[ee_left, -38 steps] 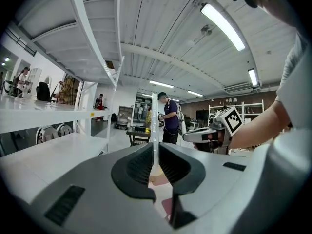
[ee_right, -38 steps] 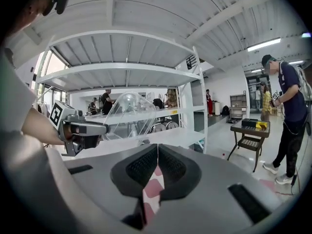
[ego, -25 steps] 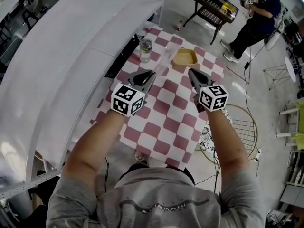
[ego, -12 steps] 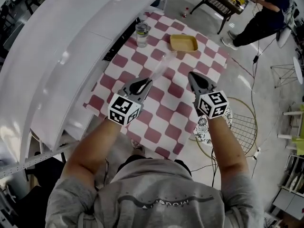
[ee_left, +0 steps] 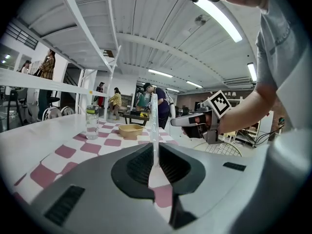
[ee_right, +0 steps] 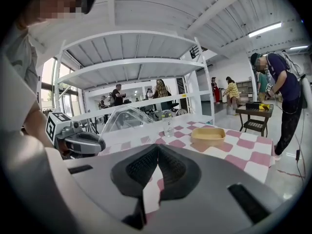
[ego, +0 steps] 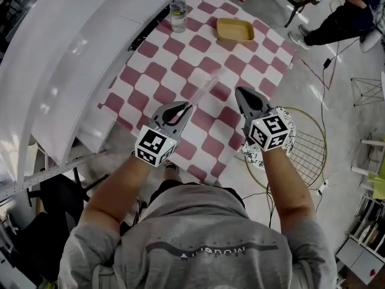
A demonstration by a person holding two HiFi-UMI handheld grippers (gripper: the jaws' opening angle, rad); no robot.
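My left gripper (ego: 183,106) is shut on a clear, thin plastic sheet (ego: 205,87) that sticks out forward over the red-and-white checked table (ego: 157,72). Seen edge-on in the left gripper view, the sheet (ee_left: 154,123) rises as a thin line from between the left gripper's (ee_left: 154,155) jaws. In the right gripper view it shows as a curved transparent panel (ee_right: 125,118) above the left gripper (ee_right: 100,144). My right gripper (ego: 240,93) is shut with nothing between its jaws (ee_right: 157,155), level with the left one, above the table's near right part.
A glass jar (ego: 178,14) and a shallow yellow tray (ego: 235,30) stand at the table's far end. A white shelf rack (ego: 66,59) runs along the left. A round wire basket (ego: 304,143) sits on the floor at the right. A person (ego: 337,17) stands far right.
Both grippers have drawn back toward the table's near edge, and the jar and tray now lie farther off. The gripper views have tipped down and now show the tabletop. The sheet stays held.
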